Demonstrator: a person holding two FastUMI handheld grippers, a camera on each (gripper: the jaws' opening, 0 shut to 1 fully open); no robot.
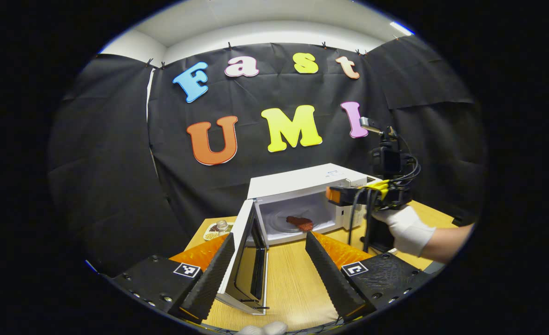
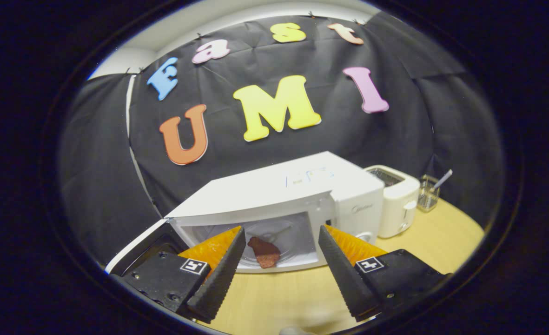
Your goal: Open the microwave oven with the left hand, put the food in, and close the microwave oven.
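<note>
The white microwave (image 1: pixel 302 184) stands on the wooden table with its door (image 1: pixel 244 260) swung wide toward me. A reddish-brown piece of food (image 1: pixel 300 223) lies on the turntable inside. My left gripper (image 1: pixel 269 238) is open; the door's free edge stands between its fingers, close to the left finger and well apart from the right one. In the right gripper view, my right gripper (image 2: pixel 281 231) is open and empty just in front of the cavity, with the food (image 2: pixel 265 251) between and beyond its fingers. A white-gloved hand (image 1: pixel 406 228) holds that right gripper (image 1: pixel 334 194) by the microwave's right front.
A white toaster (image 2: pixel 397 204) and a small glass (image 2: pixel 427 193) with a stick in it stand right of the microwave (image 2: pixel 302 186). A plate (image 1: pixel 211 231) with food and a small jar sits behind the open door. Bare wooden tabletop (image 1: pixel 293 279) lies before the microwave.
</note>
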